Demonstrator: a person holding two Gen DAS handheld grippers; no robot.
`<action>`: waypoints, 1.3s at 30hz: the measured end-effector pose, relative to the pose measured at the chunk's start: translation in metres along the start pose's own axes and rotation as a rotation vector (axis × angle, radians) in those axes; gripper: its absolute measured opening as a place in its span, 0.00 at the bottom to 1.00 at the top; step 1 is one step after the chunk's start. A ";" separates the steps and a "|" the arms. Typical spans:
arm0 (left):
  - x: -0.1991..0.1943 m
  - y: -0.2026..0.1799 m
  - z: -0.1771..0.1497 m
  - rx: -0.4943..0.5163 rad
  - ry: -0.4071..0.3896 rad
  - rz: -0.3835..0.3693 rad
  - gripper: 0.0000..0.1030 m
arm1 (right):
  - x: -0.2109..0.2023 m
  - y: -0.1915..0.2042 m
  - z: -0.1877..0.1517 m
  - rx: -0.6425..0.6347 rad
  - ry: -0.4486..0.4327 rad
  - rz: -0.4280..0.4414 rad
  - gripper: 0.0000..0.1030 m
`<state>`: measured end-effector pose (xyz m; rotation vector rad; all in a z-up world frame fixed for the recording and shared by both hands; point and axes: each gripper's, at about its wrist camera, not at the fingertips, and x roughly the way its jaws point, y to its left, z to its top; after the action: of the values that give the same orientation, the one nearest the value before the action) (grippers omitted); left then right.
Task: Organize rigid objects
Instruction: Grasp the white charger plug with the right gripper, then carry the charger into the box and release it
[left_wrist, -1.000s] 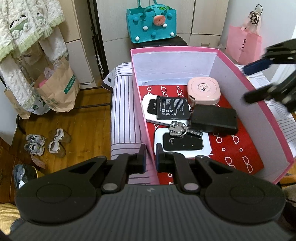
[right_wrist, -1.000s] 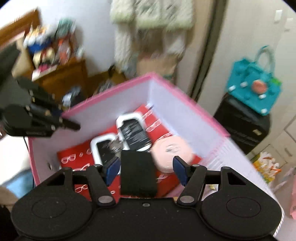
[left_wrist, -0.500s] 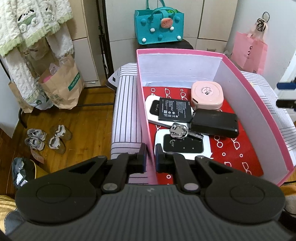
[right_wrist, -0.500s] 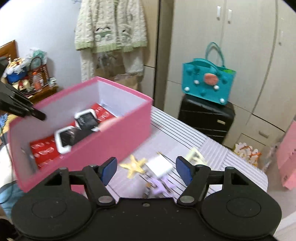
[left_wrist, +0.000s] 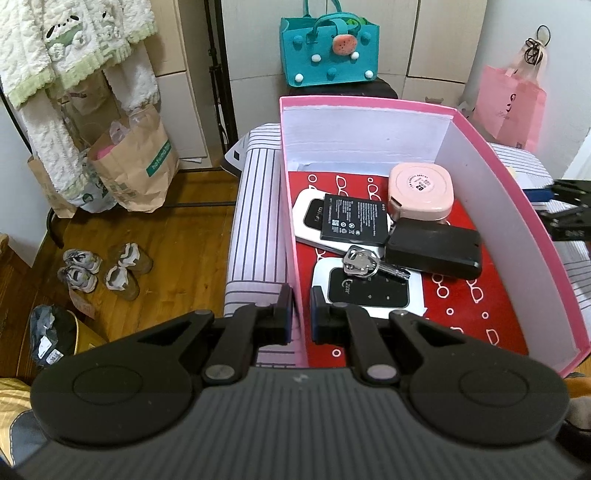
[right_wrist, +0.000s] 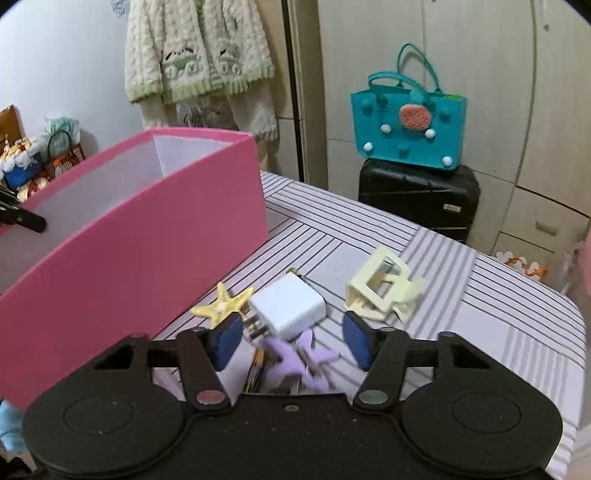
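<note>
**Clamping the pink box wall while small hard items wait outside**

Gripping the near wall of the pink box (left_wrist: 293, 229), the left gripper (left_wrist: 300, 314) has its two dark pads pressed on either side of the thin cardboard edge. The box is rectangular, matte pink outside, white inside, with a red floor printed in white spectacles. On that floor lie two glossy white pocket routers (left_wrist: 369, 293) with black faces, a flat black battery (left_wrist: 354, 218) resting on the farther router, a metal key bunch (left_wrist: 364, 263) on the nearer one, a smooth black rectangular case (left_wrist: 434, 248), and a rounded pink plastic case (left_wrist: 421, 192) touching the black one.

The right gripper (right_wrist: 291, 341) is spread wide with nothing between its blue pads, hovering over the striped cloth surface (right_wrist: 480, 295) just beside the box's outer wall. Below it sit a white square charger plug (right_wrist: 290, 308), a yellow starfish clip (right_wrist: 223, 304) touching it, a blurred purple star-shaped clip (right_wrist: 295, 360), and a pale yellow claw hair clip (right_wrist: 384, 290) a little apart.
</note>
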<state>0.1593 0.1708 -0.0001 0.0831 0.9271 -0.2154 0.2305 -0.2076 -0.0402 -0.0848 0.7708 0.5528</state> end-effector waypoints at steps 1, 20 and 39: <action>0.000 0.000 0.001 0.001 0.003 0.001 0.08 | 0.007 -0.001 0.002 0.002 0.013 0.002 0.57; 0.002 0.003 0.002 0.008 0.008 -0.025 0.08 | 0.028 0.024 0.006 -0.131 0.033 -0.101 0.61; 0.005 0.004 0.005 0.067 0.043 -0.050 0.08 | -0.066 0.060 0.063 -0.055 -0.024 0.044 0.61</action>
<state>0.1676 0.1728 -0.0013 0.1266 0.9651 -0.2923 0.2018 -0.1683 0.0582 -0.1118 0.7355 0.6158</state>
